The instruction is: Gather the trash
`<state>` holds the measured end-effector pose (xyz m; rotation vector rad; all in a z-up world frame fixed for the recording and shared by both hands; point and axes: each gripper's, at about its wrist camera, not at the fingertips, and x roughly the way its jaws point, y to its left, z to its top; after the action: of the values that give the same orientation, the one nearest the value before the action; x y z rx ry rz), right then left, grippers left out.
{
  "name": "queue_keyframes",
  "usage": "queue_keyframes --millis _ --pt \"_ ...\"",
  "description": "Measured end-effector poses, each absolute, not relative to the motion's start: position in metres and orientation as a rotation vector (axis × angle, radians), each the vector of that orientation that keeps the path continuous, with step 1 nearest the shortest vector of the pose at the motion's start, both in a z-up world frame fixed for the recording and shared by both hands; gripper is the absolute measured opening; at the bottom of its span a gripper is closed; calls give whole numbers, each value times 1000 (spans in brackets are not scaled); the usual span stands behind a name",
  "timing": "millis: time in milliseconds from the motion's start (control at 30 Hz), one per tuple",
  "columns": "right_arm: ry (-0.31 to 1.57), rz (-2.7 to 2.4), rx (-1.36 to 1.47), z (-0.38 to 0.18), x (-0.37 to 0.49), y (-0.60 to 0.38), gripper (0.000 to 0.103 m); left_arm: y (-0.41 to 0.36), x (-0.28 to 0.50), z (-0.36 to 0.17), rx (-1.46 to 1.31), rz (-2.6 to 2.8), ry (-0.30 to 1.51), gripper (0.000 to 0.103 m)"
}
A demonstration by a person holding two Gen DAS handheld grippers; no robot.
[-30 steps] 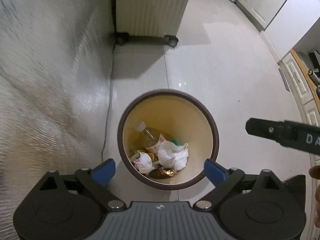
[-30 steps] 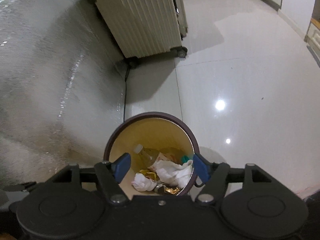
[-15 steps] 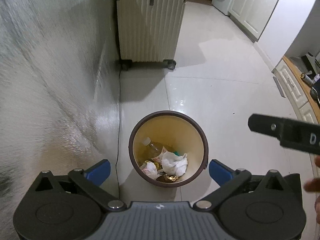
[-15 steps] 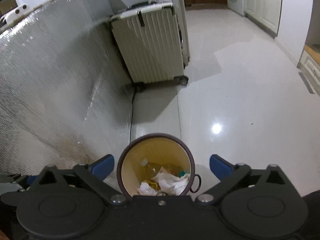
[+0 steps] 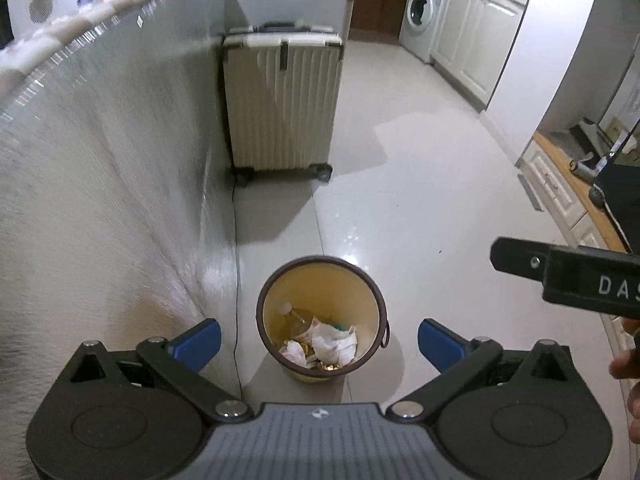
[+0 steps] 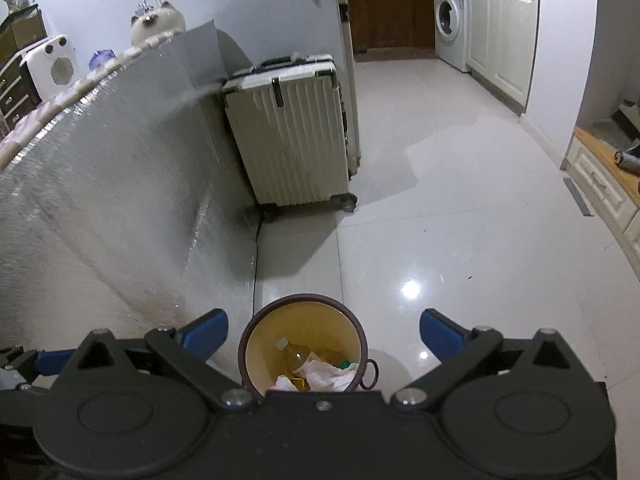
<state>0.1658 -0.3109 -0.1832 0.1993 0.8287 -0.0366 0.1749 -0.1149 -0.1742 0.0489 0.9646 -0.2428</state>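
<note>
- Left wrist view: my left gripper [image 5: 319, 342] has its blue pads spread wide with nothing between them, and its jaws have just been opening; I judge the load is dropped.
- The round cream bin with a dark brown rim [image 5: 370, 292] sits low centre, framed between the pads but well below them, holding crumpled white paper [image 5: 334, 342] and a clear plastic bottle [image 5: 296, 315].
- Right wrist view: my right gripper [image 6: 324, 338] is likewise wide and empty, its jaws having just opened, with the bin at bottom centre.
- Bin stands beside the silvery foil-faced panel [image 5: 100, 184], likely kept clear of the walkway.

The glossy tiled floor [image 5: 420, 208] carries a trash bin [image 5: 362, 280] and a suitcase [image 5: 280, 112].
</note>
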Motion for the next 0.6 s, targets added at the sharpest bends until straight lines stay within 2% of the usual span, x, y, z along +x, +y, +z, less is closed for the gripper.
queue_keyframes --millis 600 --pt "696 -46 155 -93 82 -284 103 -63 95 -68 47 -231 770 103"
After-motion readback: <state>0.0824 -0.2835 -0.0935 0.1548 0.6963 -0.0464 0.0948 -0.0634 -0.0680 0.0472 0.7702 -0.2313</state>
